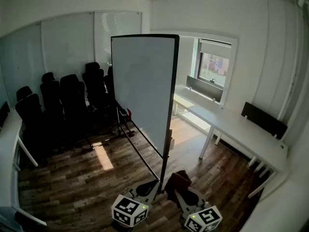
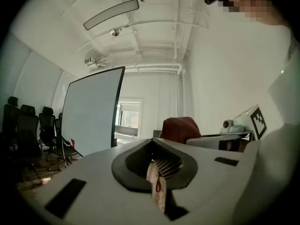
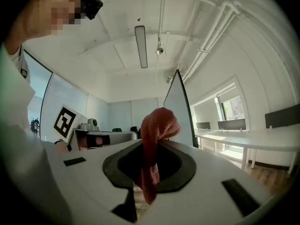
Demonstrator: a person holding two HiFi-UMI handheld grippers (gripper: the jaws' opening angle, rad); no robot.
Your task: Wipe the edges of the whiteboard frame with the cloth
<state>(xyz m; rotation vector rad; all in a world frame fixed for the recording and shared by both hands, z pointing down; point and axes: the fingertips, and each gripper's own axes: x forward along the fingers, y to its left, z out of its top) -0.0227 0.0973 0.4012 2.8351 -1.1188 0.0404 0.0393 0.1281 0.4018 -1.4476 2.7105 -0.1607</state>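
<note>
The whiteboard stands on a black wheeled stand in the middle of the room, and its black frame edge faces me. Both grippers are low, in front of its near foot. My right gripper is shut on a dark red cloth, which bunches up above the jaws. My left gripper is beside it, jaws together with nothing between them. In the left gripper view the cloth shows to the right of the whiteboard. The right gripper view shows the board edge just behind the cloth.
Several black office chairs crowd the back left. A long white desk runs under the window along the right wall. Another white table is at the left edge. The stand's legs stretch across the wooden floor.
</note>
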